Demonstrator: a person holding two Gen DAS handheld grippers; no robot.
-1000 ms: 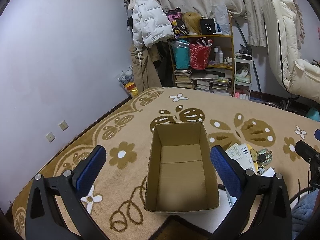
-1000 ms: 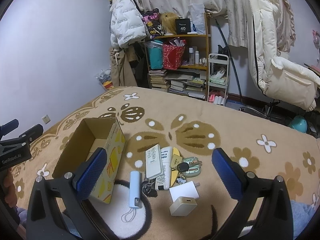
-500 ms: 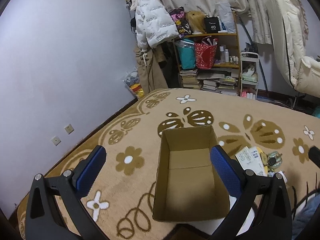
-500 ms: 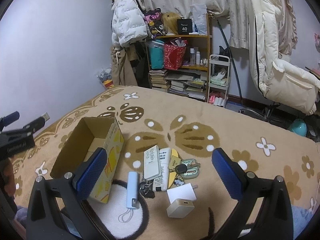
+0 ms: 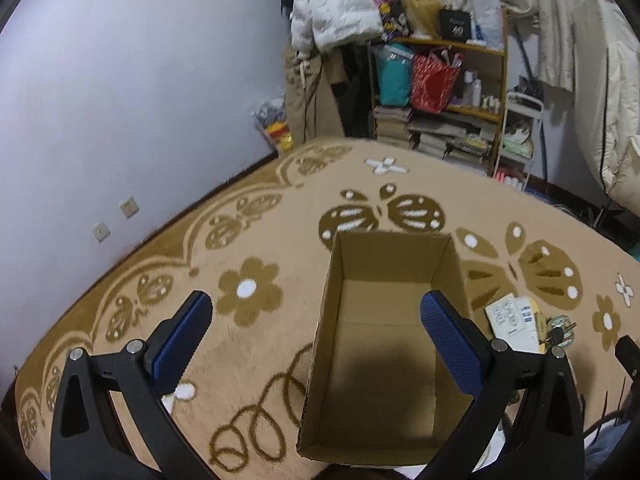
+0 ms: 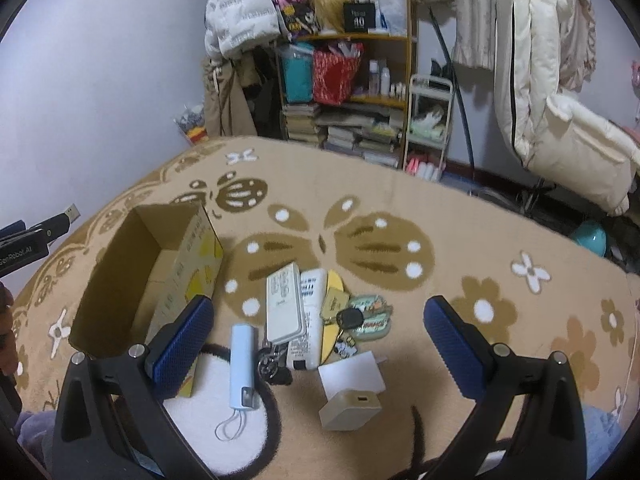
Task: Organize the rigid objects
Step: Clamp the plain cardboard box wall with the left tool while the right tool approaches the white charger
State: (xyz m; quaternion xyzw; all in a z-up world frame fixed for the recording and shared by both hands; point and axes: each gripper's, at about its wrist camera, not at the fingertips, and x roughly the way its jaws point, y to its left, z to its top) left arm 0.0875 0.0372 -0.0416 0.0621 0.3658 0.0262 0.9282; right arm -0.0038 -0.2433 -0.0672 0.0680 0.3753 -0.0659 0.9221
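An empty open cardboard box [image 5: 384, 344] stands on the carpet; it also shows in the right wrist view [image 6: 132, 276] at left. My left gripper [image 5: 316, 336] is open and empty, hovering above the box's left side. My right gripper [image 6: 320, 340] is open and empty above a pile of small items: a white remote [image 6: 284, 304], a light blue power bank [image 6: 241, 364], a white tube [image 6: 310, 316], a black car key [image 6: 350, 317], a tin [image 6: 370, 318], a white charger [image 6: 352, 372] and a beige charger cube [image 6: 350, 408].
A beige carpet with brown butterflies [image 6: 360, 240] covers the floor. A cluttered wooden shelf [image 6: 348, 80], hanging jackets [image 6: 240, 8] and a white cart [image 6: 430, 124] stand at the far wall. A cream chair [image 6: 560, 120] is at right.
The left gripper has drifted left and tilted, so the box now sits further right in its view. The right gripper has moved slightly closer to the pile. Both stay open.
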